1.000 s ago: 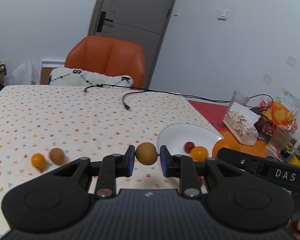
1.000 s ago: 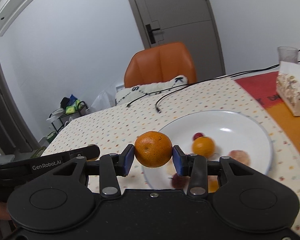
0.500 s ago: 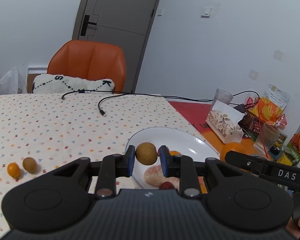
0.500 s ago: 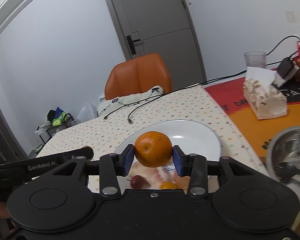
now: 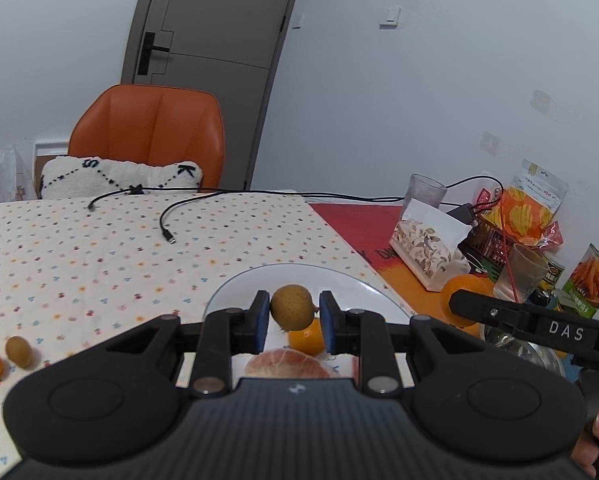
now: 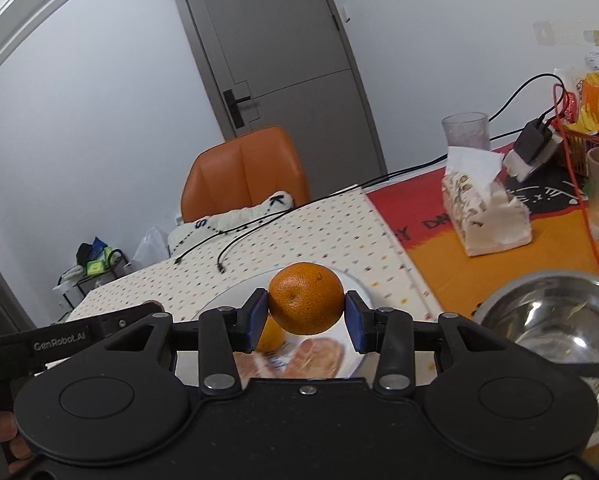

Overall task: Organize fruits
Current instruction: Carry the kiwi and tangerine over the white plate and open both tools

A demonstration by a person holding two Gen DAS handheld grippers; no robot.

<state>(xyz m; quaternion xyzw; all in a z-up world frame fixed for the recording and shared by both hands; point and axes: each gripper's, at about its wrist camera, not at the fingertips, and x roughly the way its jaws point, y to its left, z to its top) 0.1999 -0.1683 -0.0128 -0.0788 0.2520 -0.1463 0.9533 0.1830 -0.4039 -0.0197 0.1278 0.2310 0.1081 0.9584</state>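
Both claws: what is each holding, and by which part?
Left claw pinches a small brown fruit across its sides. Right claw pinches an orange across its middle.

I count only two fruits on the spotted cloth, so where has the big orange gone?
The big orange is off the table, pinched in the right tongs above the white plate, with the steel bowl to its right in the right wrist view.

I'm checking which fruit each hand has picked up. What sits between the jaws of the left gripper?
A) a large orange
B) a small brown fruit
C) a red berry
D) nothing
B: in the left wrist view the left gripper is shut on a small brown fruit, above the white plate; the orange is in the right gripper.
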